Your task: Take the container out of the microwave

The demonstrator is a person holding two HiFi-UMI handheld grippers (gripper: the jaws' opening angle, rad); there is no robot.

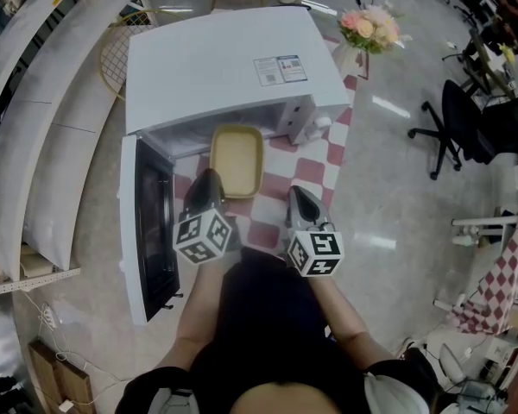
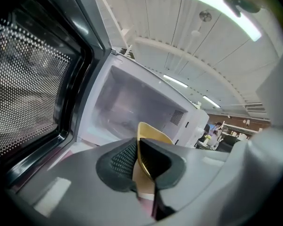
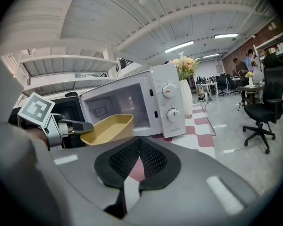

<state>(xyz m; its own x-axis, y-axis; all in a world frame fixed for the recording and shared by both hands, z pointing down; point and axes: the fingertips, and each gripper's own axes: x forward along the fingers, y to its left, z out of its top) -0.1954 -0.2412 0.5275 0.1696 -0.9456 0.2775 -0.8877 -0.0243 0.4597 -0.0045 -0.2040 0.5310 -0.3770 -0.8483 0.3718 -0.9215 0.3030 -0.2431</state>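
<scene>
worktop (image 1: 315, 172) under red-and-white checked cloth (image 3: 201, 122). white microwave (image 1: 233, 67) stands on cloth, taking up most of far half; door (image 1: 151, 231) swung open at left. vase of flowers (image 1: 363, 37) on far right corner, just beside microwave. near strip of cloth bare. glossy grey floor (image 1: 397, 171) around worktop.

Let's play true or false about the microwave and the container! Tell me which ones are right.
1. The microwave door is open. True.
2. The container is blue. False: it is yellow.
3. The left gripper is shut on the container. True.
4. The right gripper holds the container too. False: its jaws are shut on nothing.
5. Flowers stand next to the microwave. True.
</scene>
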